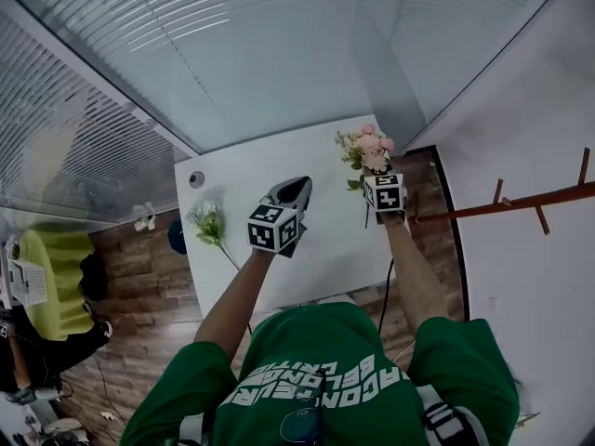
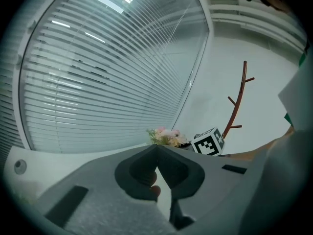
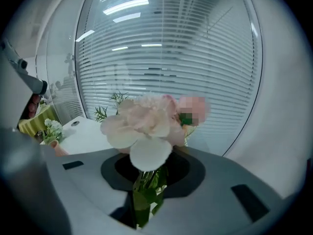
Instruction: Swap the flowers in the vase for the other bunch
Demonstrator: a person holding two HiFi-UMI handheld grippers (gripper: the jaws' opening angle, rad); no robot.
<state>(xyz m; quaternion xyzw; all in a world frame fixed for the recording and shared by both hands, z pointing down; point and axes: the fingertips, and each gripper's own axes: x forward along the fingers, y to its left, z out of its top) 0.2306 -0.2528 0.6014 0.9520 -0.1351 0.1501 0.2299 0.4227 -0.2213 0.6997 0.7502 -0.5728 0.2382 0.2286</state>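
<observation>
Pink bunch [image 3: 144, 124] was clamped by stems [image 3: 145, 199] in right gripper [image 3: 149, 180], above far right corner of table [image 1: 316, 249]. White bunch [image 1: 206, 219] lay on table at left. Left gripper [image 2: 157, 153] jaws were together, nothing plainly held. Likely light, soft, crushable: grip low on stems, never blooms.

This looks like an office or meeting room. Across the top of the head view run glass partition walls [image 1: 102, 110] lined with horizontal slat blinds, and they meet at a corner behind a plain white counter [image 1: 316, 249]. The counter has a round cable port [image 1: 196, 179] near its upper left corner. Wood-look plank flooring [image 1: 139, 286] shows at lower left. At the right, a reddish-brown branching coat stand [image 1: 521, 201] is set against a bare white wall [image 1: 530, 91]. In the right gripper view, long strip lights [image 3: 124, 6] shine in the glass near the top.
</observation>
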